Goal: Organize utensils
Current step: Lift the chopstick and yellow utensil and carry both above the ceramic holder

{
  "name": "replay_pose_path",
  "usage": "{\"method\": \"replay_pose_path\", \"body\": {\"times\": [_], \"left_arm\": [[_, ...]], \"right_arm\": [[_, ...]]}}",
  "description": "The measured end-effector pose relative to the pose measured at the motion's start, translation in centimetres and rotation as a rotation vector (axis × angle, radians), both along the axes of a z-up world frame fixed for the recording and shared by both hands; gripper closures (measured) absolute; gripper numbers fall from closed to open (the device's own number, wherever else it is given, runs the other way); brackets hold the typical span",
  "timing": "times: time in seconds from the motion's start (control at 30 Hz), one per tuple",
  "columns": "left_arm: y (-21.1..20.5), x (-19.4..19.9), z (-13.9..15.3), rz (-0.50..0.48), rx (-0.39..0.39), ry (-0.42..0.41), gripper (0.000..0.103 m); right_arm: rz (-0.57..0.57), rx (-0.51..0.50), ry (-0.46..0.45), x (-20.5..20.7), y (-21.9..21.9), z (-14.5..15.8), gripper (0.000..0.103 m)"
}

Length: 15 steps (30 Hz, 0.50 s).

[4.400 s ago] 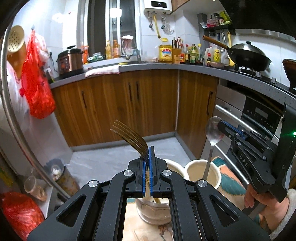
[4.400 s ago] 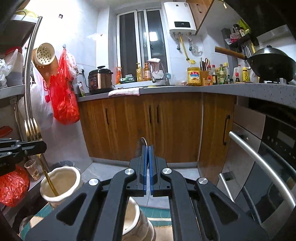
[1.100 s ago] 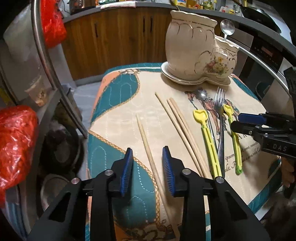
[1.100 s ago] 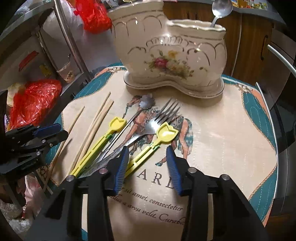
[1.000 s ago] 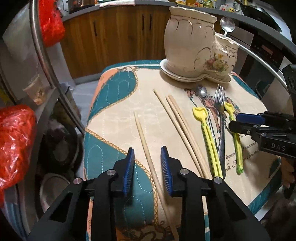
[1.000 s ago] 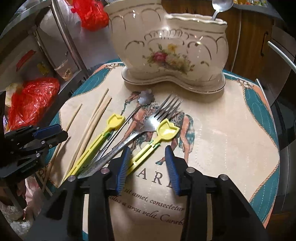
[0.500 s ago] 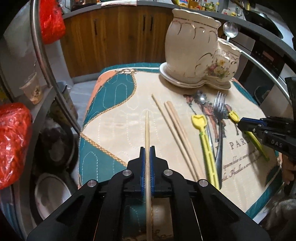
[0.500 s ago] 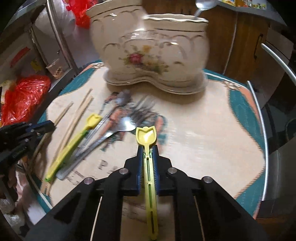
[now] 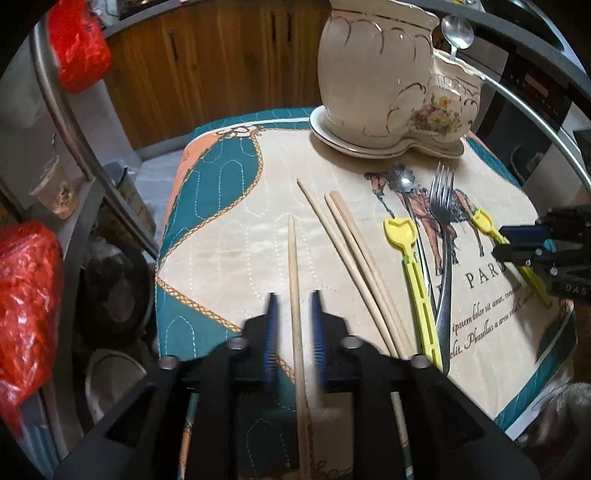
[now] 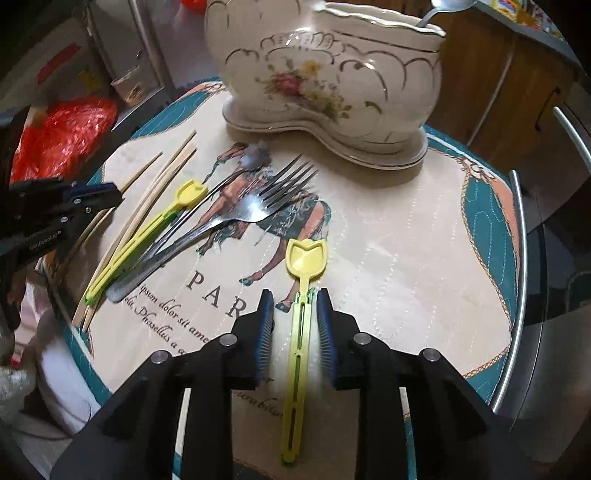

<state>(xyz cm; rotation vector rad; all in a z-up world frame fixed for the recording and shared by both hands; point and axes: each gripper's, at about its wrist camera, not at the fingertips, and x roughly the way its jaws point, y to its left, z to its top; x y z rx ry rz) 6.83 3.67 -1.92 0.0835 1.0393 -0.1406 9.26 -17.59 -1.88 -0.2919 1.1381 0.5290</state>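
Ceramic holder (image 10: 325, 70) holds one spoon (image 9: 456, 29); most utensils left on counter (image 9: 258, 236). Left tool (image 9: 294, 325) opening, chopstick (image 9: 294, 280) loose between pads. Right tool (image 10: 295, 325) opening around yellow spoon (image 10: 304, 266).

Chopsticks (image 9: 354, 251) left of forks (image 9: 441, 221), holder (image 9: 395, 74) behind

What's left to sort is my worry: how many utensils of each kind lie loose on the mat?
Wooden chopsticks: 4
Yellow plastic scoops: 2
Metal fork: 1
Small metal spoon: 1
Total: 8
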Motion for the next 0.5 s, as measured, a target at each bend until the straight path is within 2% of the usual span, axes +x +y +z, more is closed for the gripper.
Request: {"method": "replay_pose_path", "body": {"times": [0.27,0.33,0.4,0.5], "left_arm": [[-0.48,0.17,-0.02,-0.059,0.042,0.059,0.080],[-0.56,0.27,0.00,-0.064,0.049,0.065,0.084],[-0.53,0.50,-0.02,-0.059,0.068,0.063,0.097],[-0.29,0.68,-0.06,-0.057,0.062,0.049,0.098]], "right_arm": [[0.053,-0.027,0.029,-0.08,-0.01,0.09,0.080],[0.056,-0.033,0.011,-0.17,-0.04,0.06,0.084],[0.054,-0.027,0.000,-0.22,-0.22,0.10,0.093],[0.039,-0.007,-0.016,-0.22,-0.70,0.13,0.093]]}}
